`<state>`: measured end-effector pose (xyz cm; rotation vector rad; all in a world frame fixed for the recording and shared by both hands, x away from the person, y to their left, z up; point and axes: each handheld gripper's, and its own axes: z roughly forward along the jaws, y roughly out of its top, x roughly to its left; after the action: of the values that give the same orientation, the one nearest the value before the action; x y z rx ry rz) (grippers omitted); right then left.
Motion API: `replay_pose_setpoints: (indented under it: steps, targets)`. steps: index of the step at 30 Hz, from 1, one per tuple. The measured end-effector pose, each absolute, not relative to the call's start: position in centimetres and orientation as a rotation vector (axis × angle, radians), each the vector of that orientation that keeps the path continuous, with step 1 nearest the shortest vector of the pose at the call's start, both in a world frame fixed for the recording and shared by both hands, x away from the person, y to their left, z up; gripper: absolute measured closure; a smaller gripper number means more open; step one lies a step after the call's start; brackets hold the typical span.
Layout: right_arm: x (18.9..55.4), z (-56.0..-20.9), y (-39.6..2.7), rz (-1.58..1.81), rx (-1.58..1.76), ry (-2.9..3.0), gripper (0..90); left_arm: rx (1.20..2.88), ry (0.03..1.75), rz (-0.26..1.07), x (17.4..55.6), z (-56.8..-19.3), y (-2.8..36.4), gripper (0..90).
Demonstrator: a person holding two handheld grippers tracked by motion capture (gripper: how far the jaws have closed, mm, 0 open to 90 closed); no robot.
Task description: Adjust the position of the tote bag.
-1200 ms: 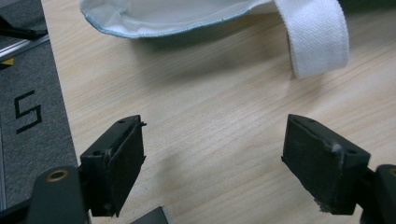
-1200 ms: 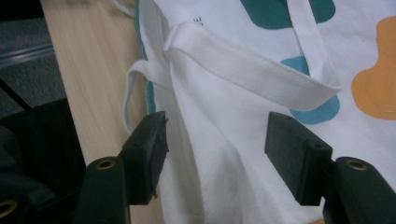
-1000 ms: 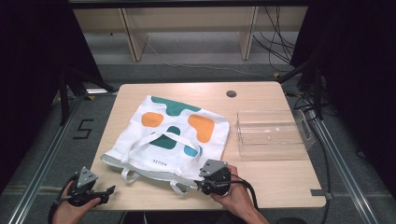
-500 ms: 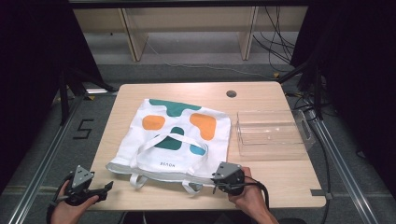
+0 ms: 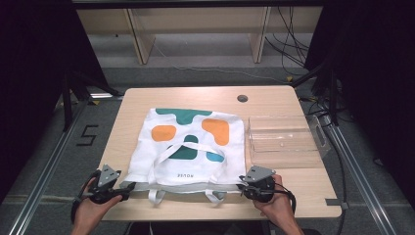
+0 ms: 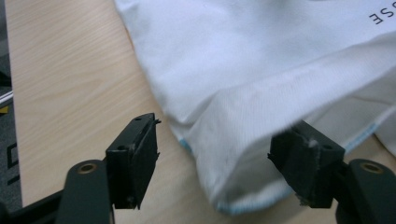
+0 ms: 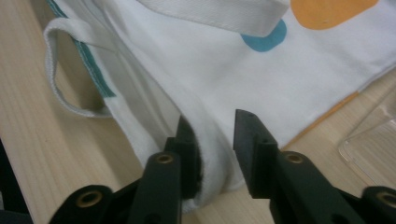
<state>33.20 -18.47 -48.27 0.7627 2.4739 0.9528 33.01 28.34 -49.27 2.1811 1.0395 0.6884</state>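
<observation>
Both tongs straddle the tote bag point(image 5: 191, 147)'s near corners at the table point(image 5: 303, 196) edge.

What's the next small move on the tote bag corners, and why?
Probably close the left gripper on its corner of the tote bag. Its jaws have just been closing, yet the hem lies between the fingers unpinched. The right gripper, jaws just reopening, also straddles its corner loosely, so neither can pull yet.

Left gripper point(image 6: 212, 175) with two black jaws standing apart after just closing a little, white cloth tote bag point(image 6: 261, 70) with a pale blue hem lying between them, its corner drooping near the right jaw, light wooden tabletop point(image 6: 70, 79) stretching away at left
</observation>
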Motion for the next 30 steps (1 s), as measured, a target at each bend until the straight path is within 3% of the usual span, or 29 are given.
replay_pose_setpoints:
  steps: [3, 6, 10, 17, 21, 26, 28, 30]
  targets:
    - [33.1, -48.5, -18.6, 0.938, 0.816, 2.468, 63.8, 2.209, 1.037, 0.686, 34.0, -49.6, 27.9, 42.1]
    - [33.1, -48.5, -18.5, 0.919, 0.782, 2.469, 63.3, 2.254, 0.979, 0.755, 34.2, -49.7, 28.0, 72.6]
    - [33.1, -48.4, -18.5, 0.904, 0.817, 2.454, 61.5, 2.317, 0.926, 0.758, 33.2, -49.6, 27.7, 82.8]
    - [33.4, -48.9, -18.9, 0.862, 0.842, 2.443, 59.6, 2.334, 0.921, 0.700, 30.4, -49.2, 27.3, 82.6]
    - [34.0, -49.4, -18.8, 0.847, 0.874, 2.443, 54.7, 2.306, 0.969, 0.696, 30.4, -49.7, 27.4, 75.4]
    - [34.3, -49.5, -18.8, 0.862, 0.854, 2.475, 64.0, 2.279, 1.045, 0.677, 31.0, -50.3, 27.8, 55.4]
    - [34.3, -49.5, -18.8, 0.867, 0.861, 2.467, 65.2, 2.257, 1.074, 0.657, 31.4, -50.6, 27.9, 52.2]
    - [34.3, -49.7, -18.5, 0.851, 0.859, 2.460, 67.5, 2.275, 1.047, 0.653, 31.5, -50.4, 27.9, 57.6]
